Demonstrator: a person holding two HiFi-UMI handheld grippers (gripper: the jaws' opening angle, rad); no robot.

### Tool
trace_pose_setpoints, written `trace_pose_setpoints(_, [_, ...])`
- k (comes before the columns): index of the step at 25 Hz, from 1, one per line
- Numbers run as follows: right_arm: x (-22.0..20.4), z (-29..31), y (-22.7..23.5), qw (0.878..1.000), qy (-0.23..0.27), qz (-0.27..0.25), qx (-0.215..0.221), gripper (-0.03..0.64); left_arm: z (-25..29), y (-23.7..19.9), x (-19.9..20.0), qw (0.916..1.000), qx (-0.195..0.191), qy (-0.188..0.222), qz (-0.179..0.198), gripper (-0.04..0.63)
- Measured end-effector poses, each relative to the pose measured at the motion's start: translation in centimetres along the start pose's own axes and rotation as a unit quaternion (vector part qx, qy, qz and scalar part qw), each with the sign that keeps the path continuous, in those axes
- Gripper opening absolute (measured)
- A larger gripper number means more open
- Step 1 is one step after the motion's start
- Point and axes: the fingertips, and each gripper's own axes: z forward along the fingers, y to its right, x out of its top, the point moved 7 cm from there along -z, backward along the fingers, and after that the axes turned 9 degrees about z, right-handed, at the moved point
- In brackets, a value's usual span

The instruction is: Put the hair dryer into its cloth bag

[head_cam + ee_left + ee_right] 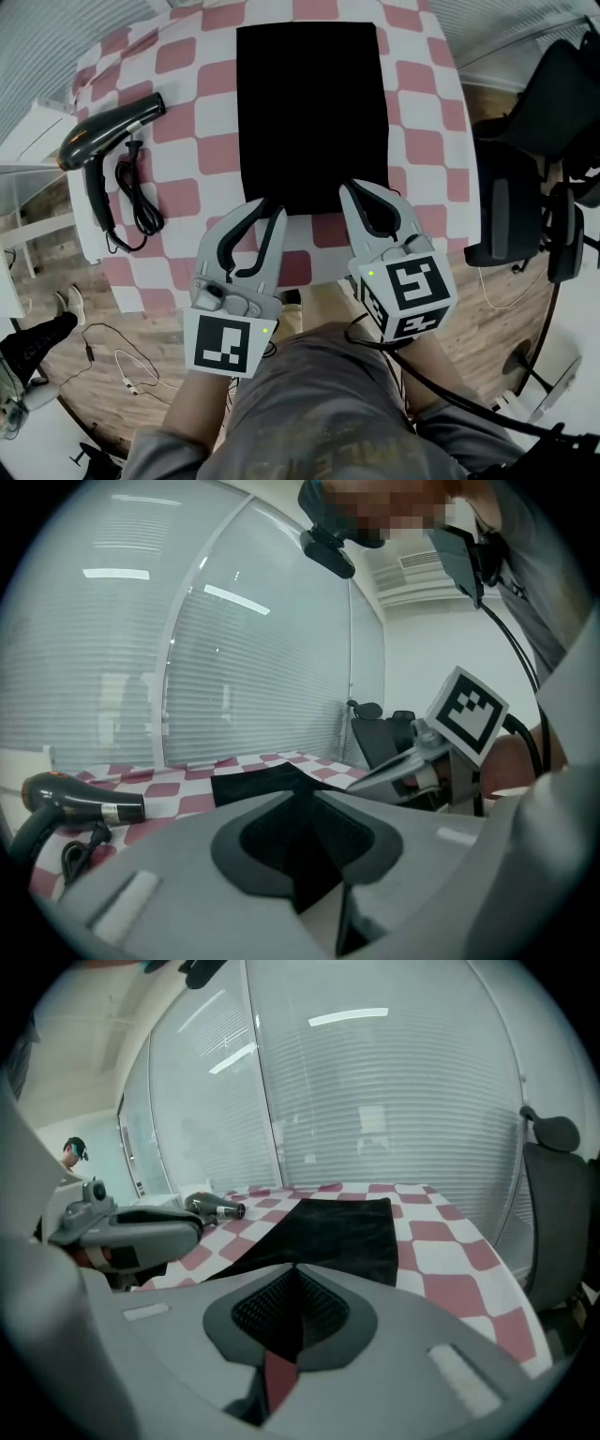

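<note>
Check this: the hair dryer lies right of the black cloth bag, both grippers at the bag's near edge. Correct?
No. The head view shows the hair dryer left of the black cloth bag. The left gripper and right gripper are indeed at the bag's near edge.

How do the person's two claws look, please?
The left claw and right claw are pale grey, with curved fingers and dark pads. Each carries a white cube with black square markers. A black cable leaves the right one.
</note>
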Motion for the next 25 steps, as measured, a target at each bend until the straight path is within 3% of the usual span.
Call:
trace_pose_setpoints(1, [0.6,-0.3,-0.1,1.000,0.005,0.003,0.003,0.035,0.1,0.1,0.4,0.9999,-0.006,0.000,0.010,0.087])
trace_pose_setpoints(5, [2.8,-1.1,-0.6,1.000,0.024,0.006,0.012,0.034,0.9,0.5,1.8,0.9959,-0.045,-0.009,0.077,0.196])
trace_pose_setpoints(9, [4.1,-1.8,-1.0,0.999,0.035,0.003,0.017,0.034,2.0,1.4,2.4,0.9909,-0.059,-0.023,0.119,0.212])
trace_pose_setpoints(13, [4.6,-1.9,-1.3,0.999,0.038,0.001,0.023,0.034,3.4,2.0,1.7,0.9901,-0.055,-0.036,0.124,0.212])
trace_pose_setpoints(19, [4.2,-1.7,-1.0,0.999,0.033,0.004,0.029,0.034,4.6,1.9,0.1,0.9869,-0.043,-0.066,0.140,0.169])
trace_pose_setpoints(23, [4.0,-1.4,-0.8,0.999,0.029,0.004,0.030,0.034,4.9,1.7,-0.3,0.9865,-0.043,-0.072,0.140,0.039])
trace_pose_setpoints(25, [4.1,-1.4,-0.7,0.999,0.031,0.004,0.030,0.035,5.0,1.6,-0.1,0.9869,-0.047,-0.077,0.134,0.014])
